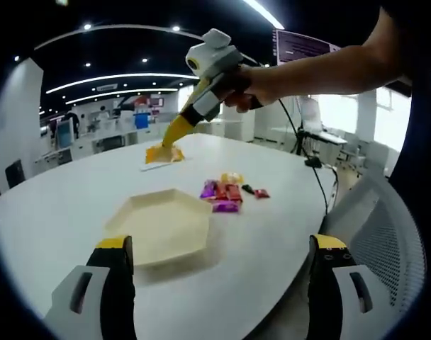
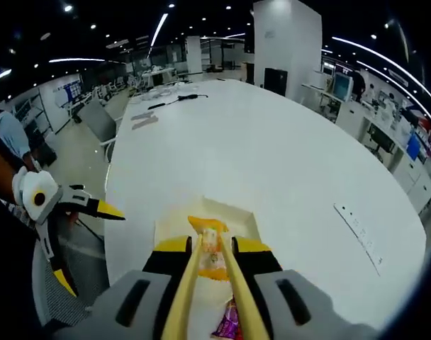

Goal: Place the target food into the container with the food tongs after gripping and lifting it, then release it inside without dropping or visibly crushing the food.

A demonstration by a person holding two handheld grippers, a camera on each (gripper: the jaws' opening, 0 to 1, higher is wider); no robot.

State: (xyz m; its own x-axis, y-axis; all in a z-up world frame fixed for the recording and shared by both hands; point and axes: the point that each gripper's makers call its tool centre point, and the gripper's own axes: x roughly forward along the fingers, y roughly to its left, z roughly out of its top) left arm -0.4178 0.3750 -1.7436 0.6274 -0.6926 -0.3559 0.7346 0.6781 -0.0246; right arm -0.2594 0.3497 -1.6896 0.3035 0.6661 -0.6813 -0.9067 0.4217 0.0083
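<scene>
In the left gripper view, the left gripper [image 1: 219, 265] rises at the near edge with its jaws spread wide and nothing between them. Just beyond them a pale hexagonal container [image 1: 161, 225] sits on the white table [image 1: 74, 198], with nothing inside it. To its right, slightly farther, lies a cluster of wrapped snacks [image 1: 227, 193] in purple, red and yellow. Farther still, the right gripper [image 1: 174, 142], held by a person's hand [image 1: 252, 86], points yellow food tongs [image 1: 178, 129] down at an orange snack packet [image 1: 164, 152] near the table's far side; whether the packet is off the surface cannot be told here.

The right gripper view gives what that one lacks: the right gripper [image 2: 210, 256] is closed on the tongs [image 2: 188, 283], whose two arms are pressed in on the orange packet [image 2: 210, 244], above the container [image 2: 237, 216]. A purple wrapper [image 2: 228, 326] peeks out nearest the camera. At the left, off the table edge, the left gripper [image 2: 88, 248] hangs with its jaws apart.
</scene>
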